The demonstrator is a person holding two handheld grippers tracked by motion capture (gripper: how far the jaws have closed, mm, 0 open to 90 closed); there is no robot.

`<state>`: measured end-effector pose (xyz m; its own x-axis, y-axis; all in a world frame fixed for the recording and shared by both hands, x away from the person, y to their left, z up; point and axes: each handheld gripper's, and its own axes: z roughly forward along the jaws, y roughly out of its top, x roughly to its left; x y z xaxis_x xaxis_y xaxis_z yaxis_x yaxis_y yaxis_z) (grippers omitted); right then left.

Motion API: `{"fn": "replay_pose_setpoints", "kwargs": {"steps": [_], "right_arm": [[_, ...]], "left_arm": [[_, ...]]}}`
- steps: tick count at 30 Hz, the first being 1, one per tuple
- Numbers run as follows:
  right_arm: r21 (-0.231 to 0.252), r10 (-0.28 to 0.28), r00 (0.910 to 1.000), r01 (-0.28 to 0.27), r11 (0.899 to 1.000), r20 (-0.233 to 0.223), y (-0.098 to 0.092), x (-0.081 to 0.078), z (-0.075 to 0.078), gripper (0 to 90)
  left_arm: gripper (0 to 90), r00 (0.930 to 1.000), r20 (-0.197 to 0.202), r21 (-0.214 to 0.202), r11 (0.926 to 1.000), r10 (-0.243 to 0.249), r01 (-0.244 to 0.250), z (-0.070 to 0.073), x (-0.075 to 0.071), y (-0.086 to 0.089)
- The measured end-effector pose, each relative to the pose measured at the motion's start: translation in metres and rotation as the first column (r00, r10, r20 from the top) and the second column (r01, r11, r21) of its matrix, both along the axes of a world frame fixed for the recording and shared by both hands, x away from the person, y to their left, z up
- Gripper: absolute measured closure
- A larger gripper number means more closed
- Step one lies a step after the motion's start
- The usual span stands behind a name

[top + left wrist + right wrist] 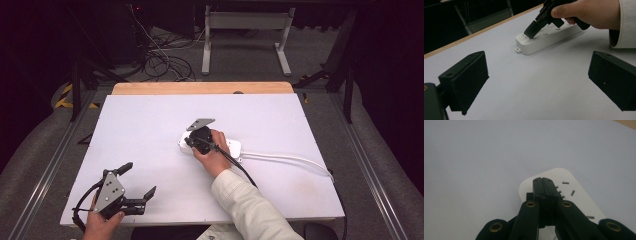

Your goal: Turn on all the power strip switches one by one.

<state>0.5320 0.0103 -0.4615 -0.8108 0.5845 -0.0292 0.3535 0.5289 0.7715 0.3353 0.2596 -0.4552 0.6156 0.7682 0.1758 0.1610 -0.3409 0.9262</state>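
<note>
Centrally on the table (150, 115) lies the power strip (234, 148); the right gripper (543, 185), jaws closed and empty, presses its top near one end. Left gripper (139, 184) waits wide open, empty, by the near-left corner. Progress cannot be judged.

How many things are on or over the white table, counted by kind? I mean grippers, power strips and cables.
Grippers: 2, the left gripper with its jaws apart and the right gripper with its jaws together on the strip
Power strips: 1, the white power strip
Strip cables: 1, the white cable
Total: 4
</note>
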Motion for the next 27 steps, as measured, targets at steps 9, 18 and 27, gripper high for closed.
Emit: {"fn": "replay_pose_setpoints", "kwargs": {"steps": [9,18,27], "right_arm": [[-0.009,0.000,0.9999,0.000,1.000,0.012,0.0010,-0.0017,-0.0016,90.0],[-0.002,-0.010,0.9999,0.010,1.000,0.011,0.0008,-0.0025,-0.0039,90.0],[-0.009,-0.016,0.9999,0.016,1.000,0.007,0.0022,-0.0024,-0.0042,90.0]], "left_arm": [[3.4,1.0000,0.004,0.009,1.0000,0.000,0.000,0.0003,-0.0001,-0.0002],[3.3,1.0000,0.000,0.002,1.0000,0.000,0.000,0.0000,-0.0004,-0.0011],[3.4,1.0000,0.001,0.003,1.0000,0.001,-0.001,0.0000,-0.0005,-0.0014]]}}
